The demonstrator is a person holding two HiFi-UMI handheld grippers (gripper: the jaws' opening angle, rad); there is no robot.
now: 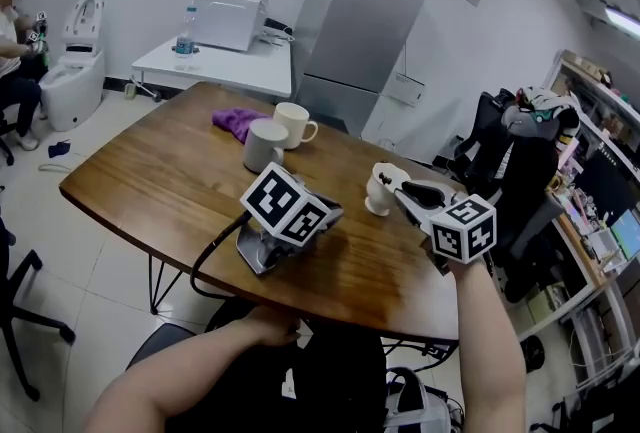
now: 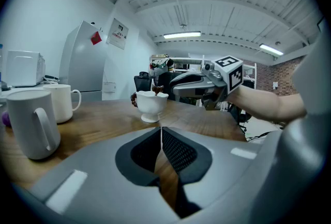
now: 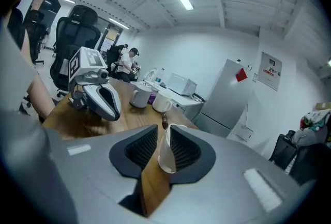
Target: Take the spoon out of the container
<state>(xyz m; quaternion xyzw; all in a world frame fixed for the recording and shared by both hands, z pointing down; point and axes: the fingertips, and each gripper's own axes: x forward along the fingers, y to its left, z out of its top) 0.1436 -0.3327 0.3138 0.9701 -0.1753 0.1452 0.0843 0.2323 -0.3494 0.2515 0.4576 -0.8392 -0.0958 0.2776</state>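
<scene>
— While the spoon [image 3: 165, 123] stands in the white footed cup [image 3: 165, 153], how much of it shows?
— Only its brown handle end; the bowl is hidden inside. The cup shows in the gap of the right gripper [image 3: 164, 131], whose fingers are apart. I can't make out whether they touch it.
— The left gripper [image 2: 161, 134]?
— Fingers together, empty, lying on the wooden surface [image 1: 150, 181].
— Counts?
— One cup at its 2 o'clock, two mugs [image 1: 265, 145] at 12, one purple cloth [image 1: 238, 121] at 11.

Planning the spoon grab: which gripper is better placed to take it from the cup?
Right. The right gripper is at the cup, jaws apart, with the spoon straight ahead. The left gripper rests farther back on the table, jaws together.
</scene>
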